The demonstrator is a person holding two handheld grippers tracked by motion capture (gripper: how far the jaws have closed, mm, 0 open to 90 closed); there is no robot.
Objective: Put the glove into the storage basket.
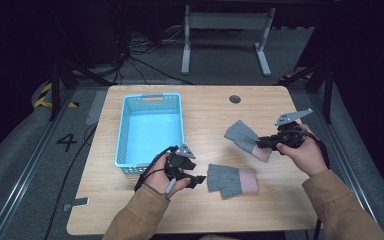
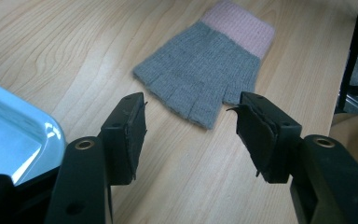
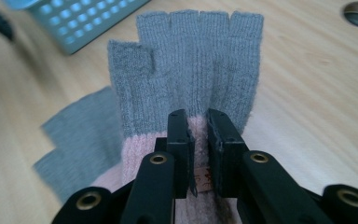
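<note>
- Standing at the left of the table (image 1: 130, 210), the blue basket (image 1: 124, 131) holds nothing that the high view shows; judged from that, neither glove has gone in yet.
- Hovering just right of the basket's near corner, the left gripper (image 1: 198, 180) has its jaws spread wide with nothing between them; in the left gripper view they frame bare wood just short of the flat glove (image 2: 205, 77).
- Lying flat near the table's front edge, that glove (image 1: 230, 180) has its grey finger end toward the left gripper and its pink cuff away from it; no jaw touches it, so picking it up is left to do.
- Pinched by its pink cuff, the held glove (image 3: 191, 70) sits in the right gripper (image 3: 199, 140), whose jaws are nearly closed on the knit; its grey fingers point away from the gripper, toward the basket.
- Judging overall: one glove is gripped, right of centre, well apart from the basket; both carries remain.
</note>
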